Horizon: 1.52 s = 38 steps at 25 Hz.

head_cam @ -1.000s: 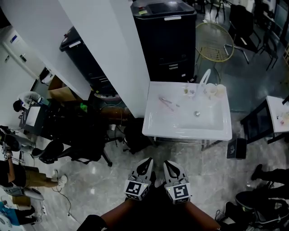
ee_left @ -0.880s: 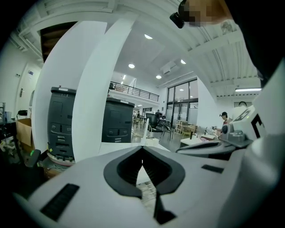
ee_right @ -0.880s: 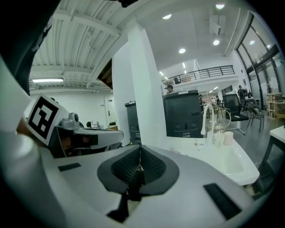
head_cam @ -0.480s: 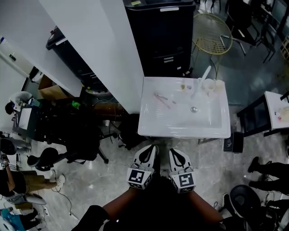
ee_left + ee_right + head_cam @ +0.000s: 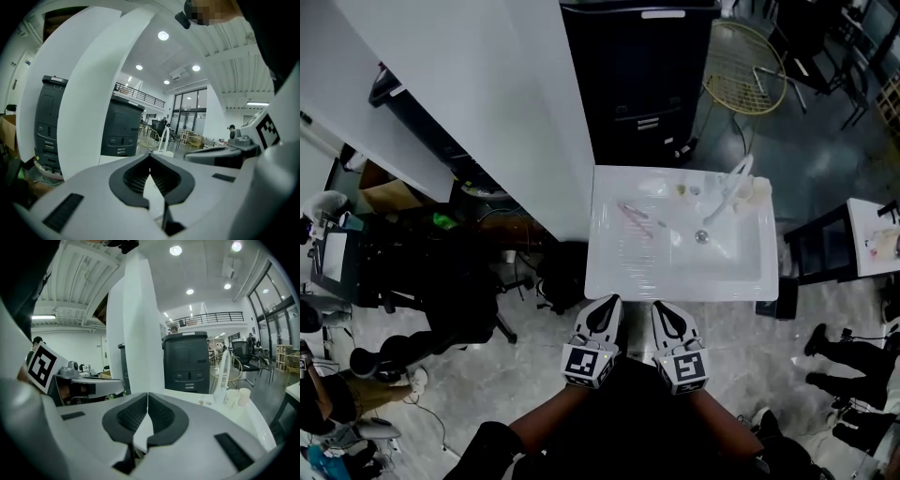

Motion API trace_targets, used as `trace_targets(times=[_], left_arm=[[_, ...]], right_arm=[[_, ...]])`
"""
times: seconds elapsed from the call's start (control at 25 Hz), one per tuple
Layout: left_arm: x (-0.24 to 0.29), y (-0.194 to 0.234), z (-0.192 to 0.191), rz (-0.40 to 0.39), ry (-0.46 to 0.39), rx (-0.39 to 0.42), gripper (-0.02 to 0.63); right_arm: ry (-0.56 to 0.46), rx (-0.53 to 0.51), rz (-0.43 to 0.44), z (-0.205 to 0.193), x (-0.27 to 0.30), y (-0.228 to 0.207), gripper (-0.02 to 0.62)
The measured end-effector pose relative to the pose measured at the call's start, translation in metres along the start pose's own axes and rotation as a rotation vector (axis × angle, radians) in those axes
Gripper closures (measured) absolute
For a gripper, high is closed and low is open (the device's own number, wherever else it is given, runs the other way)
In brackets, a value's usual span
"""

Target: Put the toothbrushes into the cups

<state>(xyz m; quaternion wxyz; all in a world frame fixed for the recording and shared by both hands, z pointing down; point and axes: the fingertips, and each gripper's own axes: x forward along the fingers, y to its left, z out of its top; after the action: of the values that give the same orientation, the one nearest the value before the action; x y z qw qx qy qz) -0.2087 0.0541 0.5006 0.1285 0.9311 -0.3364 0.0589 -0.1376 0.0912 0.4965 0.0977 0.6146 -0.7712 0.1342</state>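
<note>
head view: a person stands at a white rectangular ceramic washbasin on a grey polished floor, with a two-jaw gripper in each hand held low at the near rim. the grey left gripper and the grey right gripper sit side by side, close together, their tips pointing at the basin. the thin pinkish toothbrushes lie on the flat left shelf of the basin, well apart from both tools. the pale plastic cups stand at the far right corner, just beside the white curved tap. behind the basin stands a tall black cabinet, with a white square column to its left and a yellow wire chair to its right.

left gripper view: the dark ribbed jaws meet at the tips, with nothing between them. the tap and the cabinet show beyond, and the right gripper lies alongside.

right gripper view: the jaws are pressed together and hold nothing. the two cups stand upright side by side on the basin's far right, beside the tap, in front of the cabinet.
</note>
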Motion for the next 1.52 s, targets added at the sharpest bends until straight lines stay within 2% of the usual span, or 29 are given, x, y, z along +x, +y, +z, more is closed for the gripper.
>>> trace_targets(times=[0.24, 0.64, 0.8, 0.92, 1.08, 1.24, 1.4, 1.52], left_arm=[[0.033, 0.031, 0.000, -0.028, 0.020, -0.012, 0.593], [0.092, 0.069, 0.012, -0.098, 0.040, -0.030, 0.594], [0.106, 0.073, 0.019, -0.141, 0.033, -0.006, 0.594], [0.114, 0.083, 0.015, -0.137, 0.045, -0.010, 0.594], [0.116, 0.094, 0.010, -0.104, 0.064, -0.073, 0.594], [0.121, 0.089, 0.006, -0.134, 0.087, -0.088, 0.594], [0.124, 0.086, 0.000, -0.122, 0.094, -0.109, 0.594], [0.129, 0.083, -0.006, -0.112, 0.098, -0.136, 0.594]], right_arm=[[0.058, 0.011, 0.006, -0.006, 0.045, -0.017, 0.575], [0.144, 0.053, -0.038, -0.007, 0.117, -0.059, 0.575], [0.152, 0.063, -0.050, -0.008, 0.141, -0.068, 0.575], [0.182, 0.096, -0.049, -0.014, 0.156, -0.074, 0.575], [0.206, 0.082, -0.054, -0.018, 0.175, -0.084, 0.575], [0.209, 0.061, -0.071, -0.009, 0.189, -0.093, 0.575], [0.232, 0.109, -0.012, -0.021, 0.196, -0.096, 0.575], [0.244, 0.084, 0.010, -0.026, 0.205, -0.102, 0.575]])
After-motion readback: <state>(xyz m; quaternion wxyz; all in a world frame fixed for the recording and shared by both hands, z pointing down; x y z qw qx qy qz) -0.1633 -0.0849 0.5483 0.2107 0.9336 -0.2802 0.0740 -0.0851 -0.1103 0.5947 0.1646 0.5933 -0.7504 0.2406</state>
